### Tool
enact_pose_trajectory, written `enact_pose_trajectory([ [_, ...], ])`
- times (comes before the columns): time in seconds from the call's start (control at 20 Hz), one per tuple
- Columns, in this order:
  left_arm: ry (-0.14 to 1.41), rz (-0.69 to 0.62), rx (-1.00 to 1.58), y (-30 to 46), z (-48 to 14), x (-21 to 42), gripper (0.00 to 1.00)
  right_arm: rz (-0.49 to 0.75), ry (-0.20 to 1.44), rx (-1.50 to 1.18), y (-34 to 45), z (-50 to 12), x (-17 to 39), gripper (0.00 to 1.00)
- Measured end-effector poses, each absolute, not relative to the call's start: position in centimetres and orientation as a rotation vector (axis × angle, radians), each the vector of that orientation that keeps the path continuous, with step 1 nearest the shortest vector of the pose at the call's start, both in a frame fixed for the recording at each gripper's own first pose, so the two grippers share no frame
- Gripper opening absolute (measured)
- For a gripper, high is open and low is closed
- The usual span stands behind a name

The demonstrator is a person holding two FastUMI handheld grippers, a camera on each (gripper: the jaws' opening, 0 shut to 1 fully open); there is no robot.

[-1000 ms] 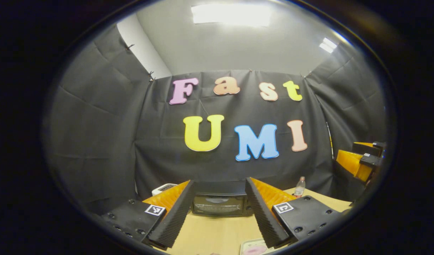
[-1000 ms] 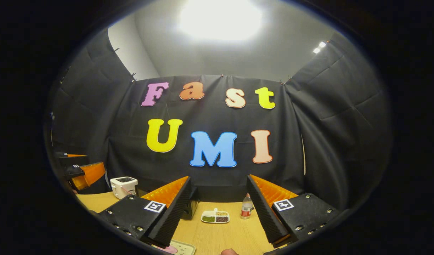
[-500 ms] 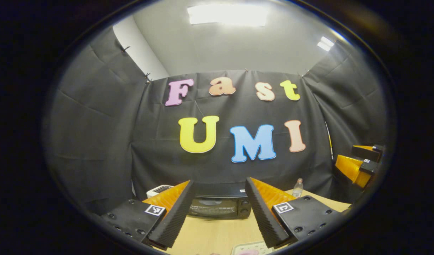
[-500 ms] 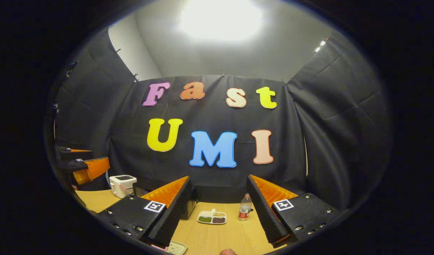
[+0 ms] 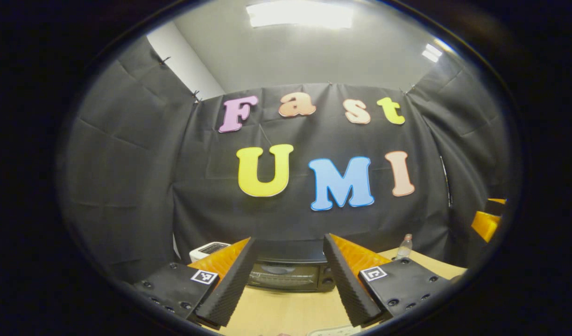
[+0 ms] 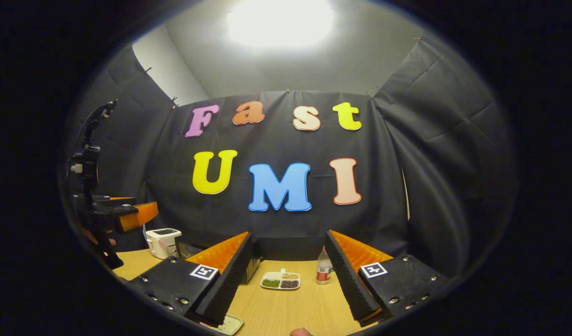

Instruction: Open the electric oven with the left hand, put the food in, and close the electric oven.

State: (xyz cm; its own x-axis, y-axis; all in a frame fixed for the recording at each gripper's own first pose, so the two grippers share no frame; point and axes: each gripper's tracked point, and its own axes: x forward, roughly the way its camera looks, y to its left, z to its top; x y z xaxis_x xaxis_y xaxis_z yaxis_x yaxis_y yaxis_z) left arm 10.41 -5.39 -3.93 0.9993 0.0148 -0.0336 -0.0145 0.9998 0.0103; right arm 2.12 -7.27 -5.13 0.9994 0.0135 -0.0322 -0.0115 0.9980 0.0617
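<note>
The black electric oven (image 5: 286, 275) stands at the back of the wooden table with its glass door shut. My left gripper (image 5: 289, 242) is open and points straight at the oven from some way off, nothing between its fingers. My right gripper (image 6: 288, 238) is open too, holding nothing, and aimed at the table's right half. One corner of the oven (image 6: 252, 267) shows behind its left finger. The rim of a pale food tray (image 6: 227, 324) lies at the near edge; the same tray (image 5: 335, 331) sits under the left gripper's right finger. The food on it is hidden.
A white toaster (image 5: 210, 249) stands left of the oven. Right of the oven are a divided dish of grains (image 6: 280, 280) and a small bottle (image 6: 322, 273). The left gripper (image 6: 127, 212), held in a hand, shows off to the left, and the right gripper (image 5: 489, 221) off to the right.
The left gripper has moved forward toward the oven, and the food tray has slid nearly out below both views. The right gripper has drifted slightly.
</note>
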Motion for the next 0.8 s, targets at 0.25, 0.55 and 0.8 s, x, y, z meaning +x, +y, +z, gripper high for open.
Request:
enact_pose_trajectory([
  [0.25,0.077,-0.007,-0.027,-3.0,-7.4,17.8,1.0,-0.069,0.024,0.036,-7.6,-5.1,4.3,0.95],
  [0.55,0.123,-0.055,-0.001,-1.5,-11.9,25.6,1.0,-0.161,0.049,0.015,-7.1,-6.0,7.3,0.95],
  [0.8,0.182,-0.106,-0.008,-1.2,-16.8,29.6,1.0,-0.208,0.085,-0.017,-6.1,-7.1,9.0,0.95],
])
